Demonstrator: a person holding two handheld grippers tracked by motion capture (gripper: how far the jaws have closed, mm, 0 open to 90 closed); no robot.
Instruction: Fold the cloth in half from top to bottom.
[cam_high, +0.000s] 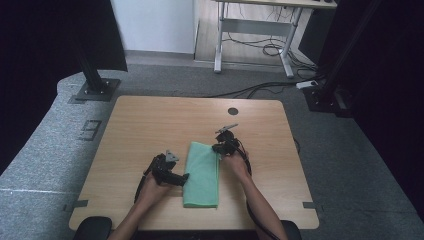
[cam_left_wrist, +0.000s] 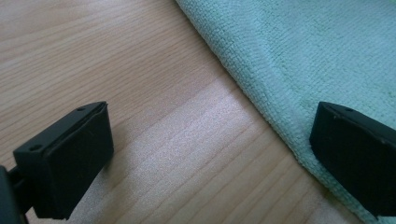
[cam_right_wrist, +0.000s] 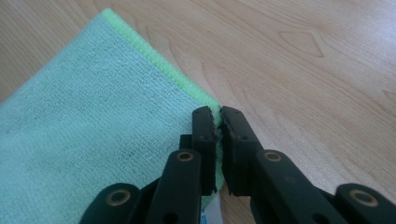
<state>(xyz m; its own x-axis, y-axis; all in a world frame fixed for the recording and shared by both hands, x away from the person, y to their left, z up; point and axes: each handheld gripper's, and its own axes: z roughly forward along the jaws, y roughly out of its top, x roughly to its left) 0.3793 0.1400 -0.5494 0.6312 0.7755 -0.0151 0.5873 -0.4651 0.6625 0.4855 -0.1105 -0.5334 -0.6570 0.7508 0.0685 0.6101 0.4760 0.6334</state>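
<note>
A folded green cloth (cam_high: 202, 175) lies flat on the wooden worktop (cam_high: 150, 125), lengthwise from 12 to 6 o'clock, near the person's edge. The right gripper (cam_right_wrist: 219, 116) is clamped on the cloth's edge at about 2 o'clock of the cloth, with fabric pinched between its jaws. The left gripper (cam_high: 183, 178) sits at the cloth's 9 o'clock side, its jaws spread wide across that edge, one over wood, one over cloth.
</note>
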